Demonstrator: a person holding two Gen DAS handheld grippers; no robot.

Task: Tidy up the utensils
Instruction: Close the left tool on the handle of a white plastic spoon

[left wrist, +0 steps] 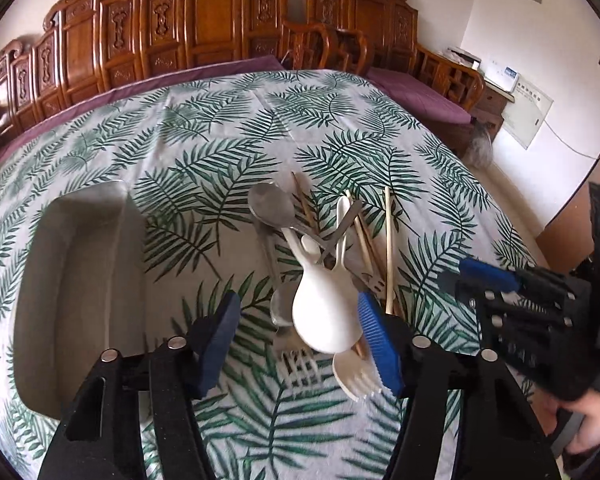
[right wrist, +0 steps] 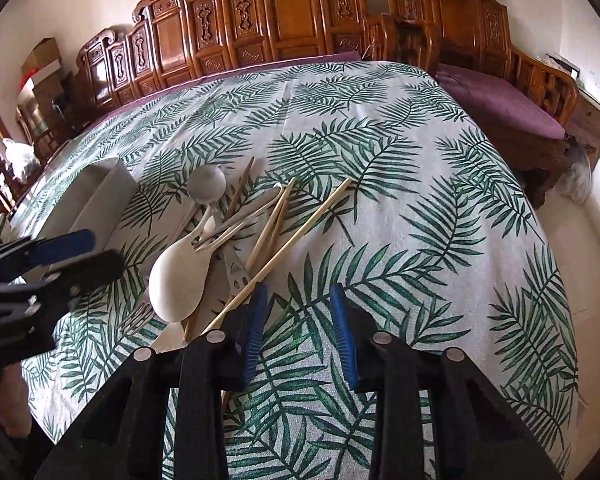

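A heap of utensils lay on the leaf-print tablecloth (left wrist: 228, 128). The left gripper (left wrist: 300, 332) hung over it, jaws parted and gripping nothing; the white ladle (left wrist: 324, 312) sat between them, against the right-hand pad, its handle running toward twelve o'clock. A metal spoon (left wrist: 270, 204) lay at eleven o'clock, a grey tray (left wrist: 80, 280) at nine. The right gripper (right wrist: 298, 328) stood with jaws apart over bare cloth, holding nothing; a chopstick (right wrist: 284, 252) passed under its left-hand finger, the heap at ten o'clock.
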